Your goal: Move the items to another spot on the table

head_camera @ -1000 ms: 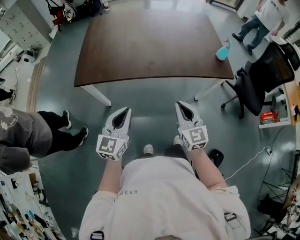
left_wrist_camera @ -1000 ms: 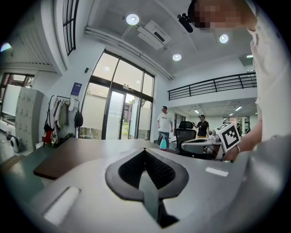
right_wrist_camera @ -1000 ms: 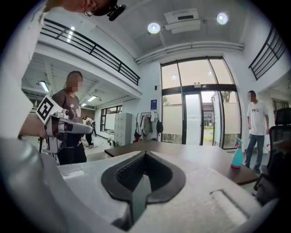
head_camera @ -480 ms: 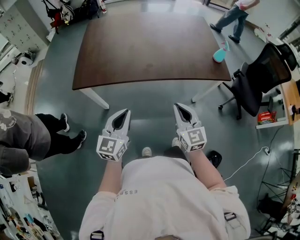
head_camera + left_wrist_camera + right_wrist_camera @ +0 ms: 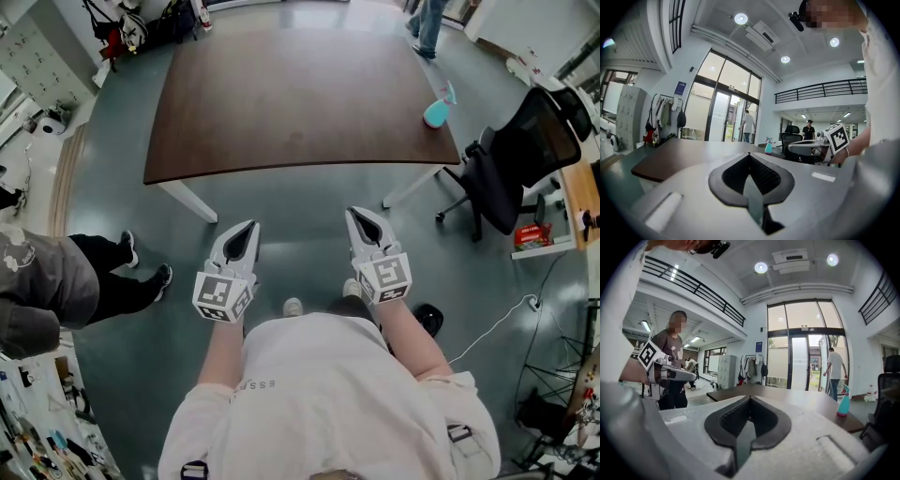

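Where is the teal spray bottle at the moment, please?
In the head view, the teal spray bottle stands at the right edge of the brown table, towards its near corner, beside the black office chair.

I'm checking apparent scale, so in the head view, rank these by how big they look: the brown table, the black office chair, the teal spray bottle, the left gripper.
1. brown table
2. black office chair
3. left gripper, though it sits nearest the camera, which inflates it
4. teal spray bottle
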